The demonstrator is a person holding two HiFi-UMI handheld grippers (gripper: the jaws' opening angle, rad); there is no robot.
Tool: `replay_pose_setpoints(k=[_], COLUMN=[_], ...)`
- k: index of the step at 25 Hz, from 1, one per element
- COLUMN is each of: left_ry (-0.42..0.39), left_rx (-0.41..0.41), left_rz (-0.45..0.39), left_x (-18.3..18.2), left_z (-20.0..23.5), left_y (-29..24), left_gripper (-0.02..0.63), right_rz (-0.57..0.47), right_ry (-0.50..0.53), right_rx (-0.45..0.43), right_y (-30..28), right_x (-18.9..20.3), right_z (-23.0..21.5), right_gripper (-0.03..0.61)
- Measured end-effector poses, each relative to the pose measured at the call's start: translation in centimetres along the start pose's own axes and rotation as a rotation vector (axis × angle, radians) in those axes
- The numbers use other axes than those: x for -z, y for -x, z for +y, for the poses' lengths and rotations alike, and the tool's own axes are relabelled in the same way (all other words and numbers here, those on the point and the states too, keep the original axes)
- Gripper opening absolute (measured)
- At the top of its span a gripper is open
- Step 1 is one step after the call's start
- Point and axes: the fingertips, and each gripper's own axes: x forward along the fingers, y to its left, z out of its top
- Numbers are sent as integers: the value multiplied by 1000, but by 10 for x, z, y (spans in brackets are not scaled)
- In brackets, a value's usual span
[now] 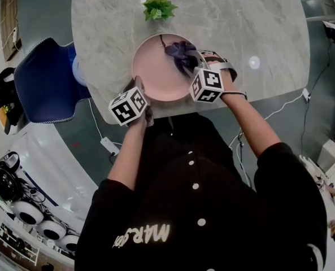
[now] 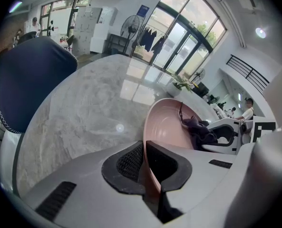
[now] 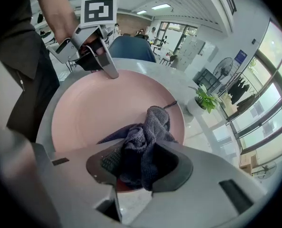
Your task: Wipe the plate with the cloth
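Jaws of the right gripper are clamped on the bunched dark cloth, which rests on the pink plate. The left gripper pinches the plate's rim, likely steadying it at the tabletop's near edge.

This looks like an open office or lab hall rather than a home. A marble desk and a blue chair stand over a grey floor with loose cables. Behind them are tall glass doors, white lockers and a standing fan.
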Motion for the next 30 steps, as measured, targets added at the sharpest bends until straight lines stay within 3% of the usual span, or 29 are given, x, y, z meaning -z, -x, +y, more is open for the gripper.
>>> replay_pose_setpoints(k=[8,17,22,30], left_ry=[55,86,82,98], left_rx=[51,73,65,84], left_rz=[-5,-10,-13,-8], left_x=[1,1,0,0], left_z=[0,-1,0,1], left_y=[2,-1,2,-1], left_gripper=[29,29,29,29], right_rz=[63,-176,-225,-258], right_ry=[74,-199,-259,-333], right_rx=[-17,-145,-218,-256], right_y=[2,2,-6,-22], right_x=[-13,-85,-111,-129], right_z=[5,23,40,52], right_gripper=[141,142,142,143])
